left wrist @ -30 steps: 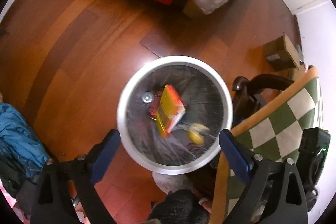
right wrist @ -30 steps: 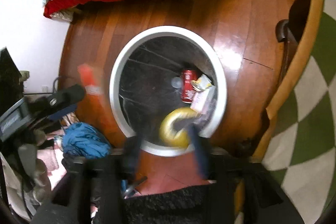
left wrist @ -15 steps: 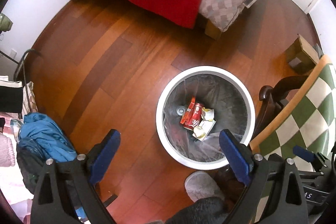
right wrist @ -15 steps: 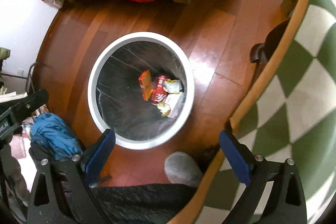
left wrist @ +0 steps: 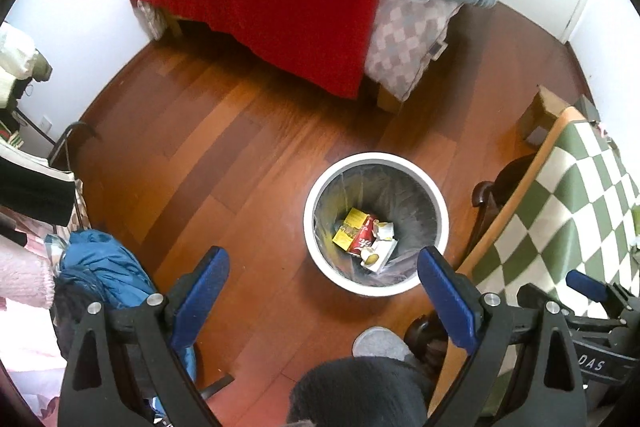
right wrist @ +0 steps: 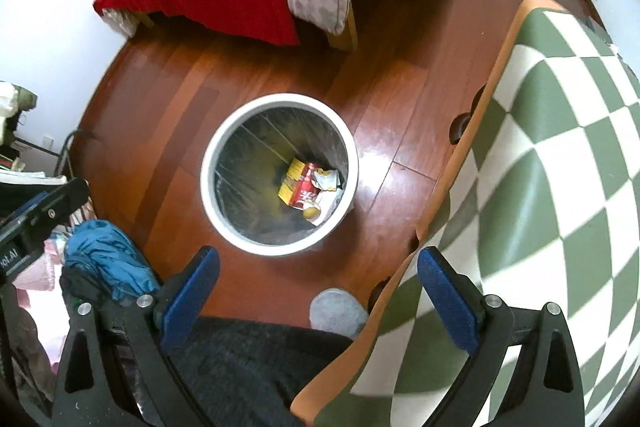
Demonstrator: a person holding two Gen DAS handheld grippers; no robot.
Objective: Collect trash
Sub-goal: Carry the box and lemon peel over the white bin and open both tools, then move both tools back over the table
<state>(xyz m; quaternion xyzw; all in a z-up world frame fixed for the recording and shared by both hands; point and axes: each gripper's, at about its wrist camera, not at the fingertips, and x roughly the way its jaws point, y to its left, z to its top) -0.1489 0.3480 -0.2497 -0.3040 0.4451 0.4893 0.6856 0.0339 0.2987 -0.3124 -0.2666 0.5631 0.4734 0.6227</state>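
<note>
A white round trash bin [left wrist: 320, 183] with a clear liner stands on the wooden floor; it also shows in the right wrist view [right wrist: 224, 131]. Inside lie a yellow box [left wrist: 349, 229], a red can [left wrist: 362, 239], crumpled wrappers [left wrist: 384, 233] and a small yellow piece [left wrist: 370, 259]. The same trash [right wrist: 306, 189] shows in the right wrist view. My left gripper [left wrist: 324, 291] is open and empty, high above the floor near the bin. My right gripper [right wrist: 318, 285] is open and empty, high above the bin's near edge.
A bed with a red cover [left wrist: 288, 23] and light blue sheet stands at the back. A table with a green-and-white checked cloth [right wrist: 552, 155] is at the right, a dark chair [left wrist: 488, 203] beside it. Blue clothing [left wrist: 100, 267] lies at the left. A cardboard box [left wrist: 540, 115] sits far right.
The yellow box and the small yellow piece have dropped into the bin. Both grippers have risen well above the bin, which now looks smaller. The right gripper is open.
</note>
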